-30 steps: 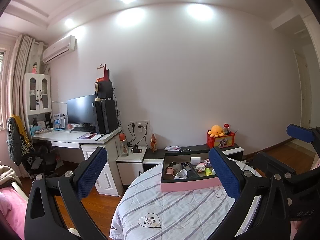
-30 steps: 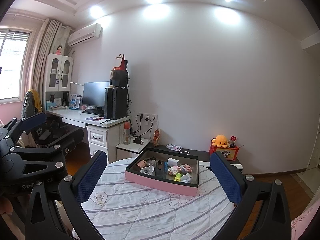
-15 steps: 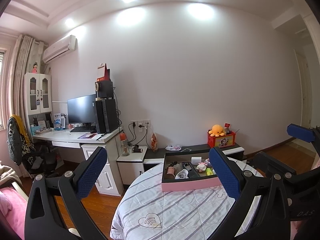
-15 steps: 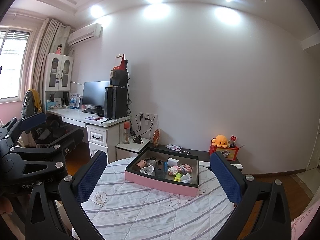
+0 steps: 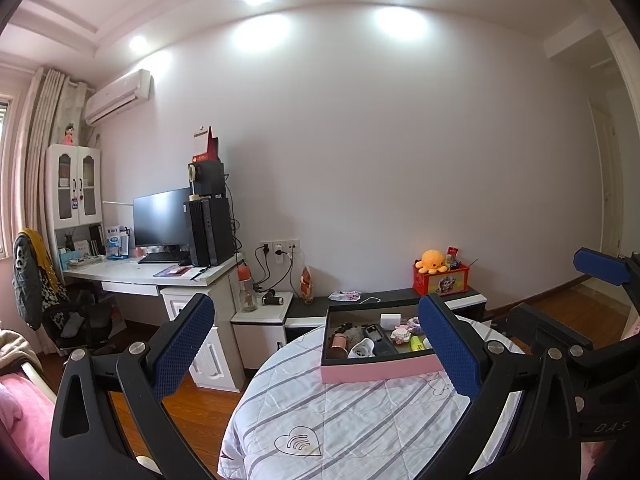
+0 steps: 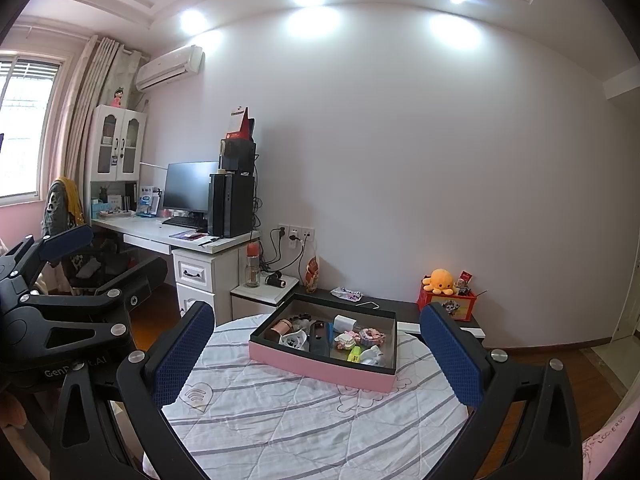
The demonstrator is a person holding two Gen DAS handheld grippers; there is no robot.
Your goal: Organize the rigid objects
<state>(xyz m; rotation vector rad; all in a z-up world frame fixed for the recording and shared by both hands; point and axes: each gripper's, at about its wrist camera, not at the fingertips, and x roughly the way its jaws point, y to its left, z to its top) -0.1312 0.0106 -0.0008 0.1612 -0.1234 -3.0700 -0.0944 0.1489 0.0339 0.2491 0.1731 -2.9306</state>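
A pink box with a dark inside (image 5: 374,372) (image 6: 320,365) sits on a round table under a striped white cloth (image 5: 352,428) (image 6: 304,412). Inside lie several small items: a brown cylinder (image 5: 338,345) (image 6: 280,327), a white plug (image 5: 389,321) (image 6: 345,324), a black remote (image 6: 319,338), a yellow-green piece (image 5: 417,343) (image 6: 353,354). My left gripper (image 5: 316,352) is held open, short of the box, empty. My right gripper (image 6: 316,356) is open too, empty, facing the box. Each gripper shows at the edge of the other's view.
A white desk (image 6: 168,236) with monitor and black computer tower stands at the left by the wall. A low dark cabinet (image 5: 400,298) behind the table carries a red box with an orange plush octopus (image 5: 431,261) (image 6: 440,280). An office chair (image 5: 52,300) is far left.
Almost nothing differs; the left wrist view has crept very slightly toward the table. Both grippers stay open and empty.
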